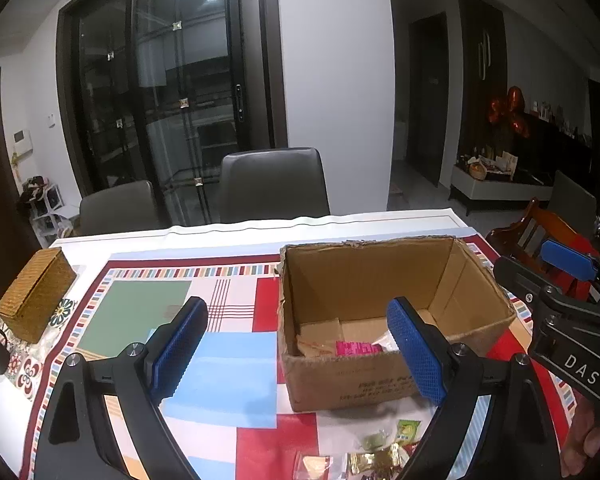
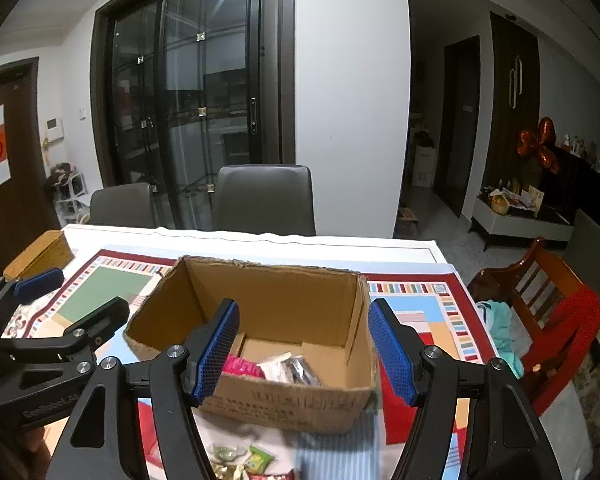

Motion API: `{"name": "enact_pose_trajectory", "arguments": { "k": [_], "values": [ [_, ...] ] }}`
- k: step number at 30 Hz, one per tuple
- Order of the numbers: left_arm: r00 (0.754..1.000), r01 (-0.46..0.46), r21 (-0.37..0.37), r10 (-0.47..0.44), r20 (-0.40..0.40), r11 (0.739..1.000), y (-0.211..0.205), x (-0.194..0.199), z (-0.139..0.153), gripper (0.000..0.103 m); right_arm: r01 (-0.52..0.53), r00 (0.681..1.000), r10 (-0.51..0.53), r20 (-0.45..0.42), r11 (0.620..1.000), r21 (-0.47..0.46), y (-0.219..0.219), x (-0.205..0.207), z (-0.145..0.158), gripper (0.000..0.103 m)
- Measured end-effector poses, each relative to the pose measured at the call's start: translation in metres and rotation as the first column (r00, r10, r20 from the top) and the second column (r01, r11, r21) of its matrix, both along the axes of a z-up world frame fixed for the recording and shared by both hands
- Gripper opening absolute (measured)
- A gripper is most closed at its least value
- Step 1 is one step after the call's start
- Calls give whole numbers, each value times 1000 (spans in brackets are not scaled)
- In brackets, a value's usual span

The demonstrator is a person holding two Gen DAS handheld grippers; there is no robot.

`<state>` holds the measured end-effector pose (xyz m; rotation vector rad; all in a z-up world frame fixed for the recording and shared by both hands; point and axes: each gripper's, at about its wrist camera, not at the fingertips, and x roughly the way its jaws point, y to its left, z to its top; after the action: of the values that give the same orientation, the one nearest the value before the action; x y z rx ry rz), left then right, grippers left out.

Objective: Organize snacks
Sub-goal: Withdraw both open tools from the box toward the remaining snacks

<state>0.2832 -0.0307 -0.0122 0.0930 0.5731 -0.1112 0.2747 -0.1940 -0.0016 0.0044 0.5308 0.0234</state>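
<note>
Both jaws wide and empty, left gripper (image 1: 296, 354), right gripper (image 2: 306, 348), above cardboard box (image 2: 284, 400) near edge

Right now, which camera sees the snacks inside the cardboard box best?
The right wrist view: the pink packet and clear wrappers lie unblocked in the cardboard box. The left wrist view shows only the pink packet, partly behind a blue finger.
</note>
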Motion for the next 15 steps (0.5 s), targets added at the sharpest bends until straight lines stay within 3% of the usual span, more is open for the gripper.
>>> {"name": "enact_pose_trajectory", "arguments": {
  "k": [15],
  "values": [
    [1000, -6, 13, 6, 3, 1000, 7, -36, -4, 92, 9, 1000, -9, -1, 1000, -6, 4, -33, -2, 68]
  ]
}}
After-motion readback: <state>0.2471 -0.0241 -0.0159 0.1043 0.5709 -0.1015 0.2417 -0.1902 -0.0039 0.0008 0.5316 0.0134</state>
